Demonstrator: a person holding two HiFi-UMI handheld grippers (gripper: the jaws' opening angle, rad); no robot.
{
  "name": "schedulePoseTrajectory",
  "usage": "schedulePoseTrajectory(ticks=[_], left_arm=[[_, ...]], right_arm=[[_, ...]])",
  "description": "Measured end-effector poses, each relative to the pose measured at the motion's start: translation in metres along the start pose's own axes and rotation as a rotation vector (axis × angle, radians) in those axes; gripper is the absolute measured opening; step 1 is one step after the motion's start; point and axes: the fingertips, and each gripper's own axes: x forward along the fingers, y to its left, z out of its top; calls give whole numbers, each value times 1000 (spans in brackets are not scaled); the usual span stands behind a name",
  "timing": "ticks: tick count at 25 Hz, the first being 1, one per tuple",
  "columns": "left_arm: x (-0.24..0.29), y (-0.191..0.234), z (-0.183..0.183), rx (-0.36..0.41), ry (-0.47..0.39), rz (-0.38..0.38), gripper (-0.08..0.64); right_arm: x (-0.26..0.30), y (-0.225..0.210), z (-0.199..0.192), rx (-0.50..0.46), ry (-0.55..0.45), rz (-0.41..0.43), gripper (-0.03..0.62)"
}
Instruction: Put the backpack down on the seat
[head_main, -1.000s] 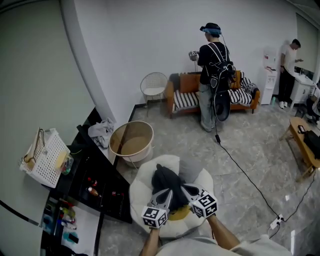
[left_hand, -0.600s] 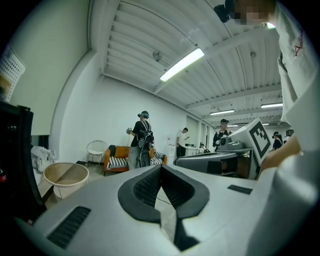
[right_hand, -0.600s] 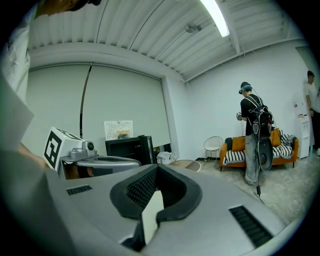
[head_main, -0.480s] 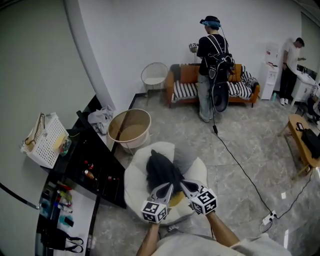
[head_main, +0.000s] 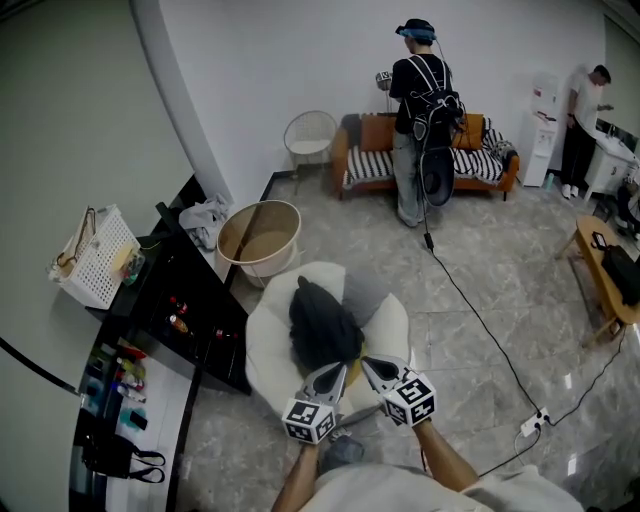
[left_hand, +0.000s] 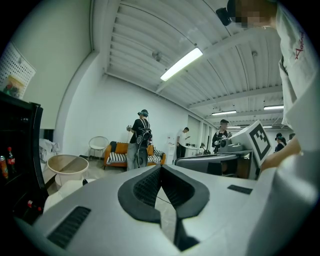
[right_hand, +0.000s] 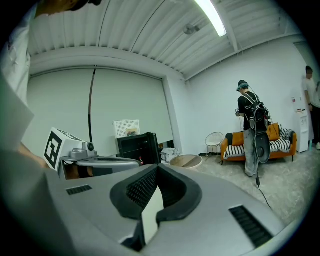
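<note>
The black backpack (head_main: 322, 330) lies slumped on the round white seat (head_main: 265, 345) in the middle of the head view. Both grippers hover just short of the seat's near edge, close to my body and apart from the backpack. My left gripper (head_main: 333, 372) is shut with nothing in it, its jaws meeting at the tip (left_hand: 161, 167). My right gripper (head_main: 367, 365) is shut and empty as well, its pads (right_hand: 157, 169) together. Neither gripper view shows the backpack; both look out across the room.
A wooden tub (head_main: 259, 238) stands just beyond the seat, and a black cabinet (head_main: 190, 320) and a white basket (head_main: 95, 258) are to its left. A person (head_main: 420, 100) stands by the orange sofa (head_main: 372, 165). A cable (head_main: 480, 330) runs over the floor at right, near a wooden bench (head_main: 600, 280).
Both shut grippers have drawn back from the backpack toward my body. The backpack stays on the seat, farther from the tips than before.
</note>
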Motion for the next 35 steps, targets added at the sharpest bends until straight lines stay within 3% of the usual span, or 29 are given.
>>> schedulePoseTrajectory(ticks=[15,35], left_arm=[[-64,-78,-29,-4,13,1,31],[-119,-105,-47,-8,-11,-1,31]], right_arm=[[-80,60,-28,0,-9,2,28],[-112,112,-40,-53,-11,-4,28]])
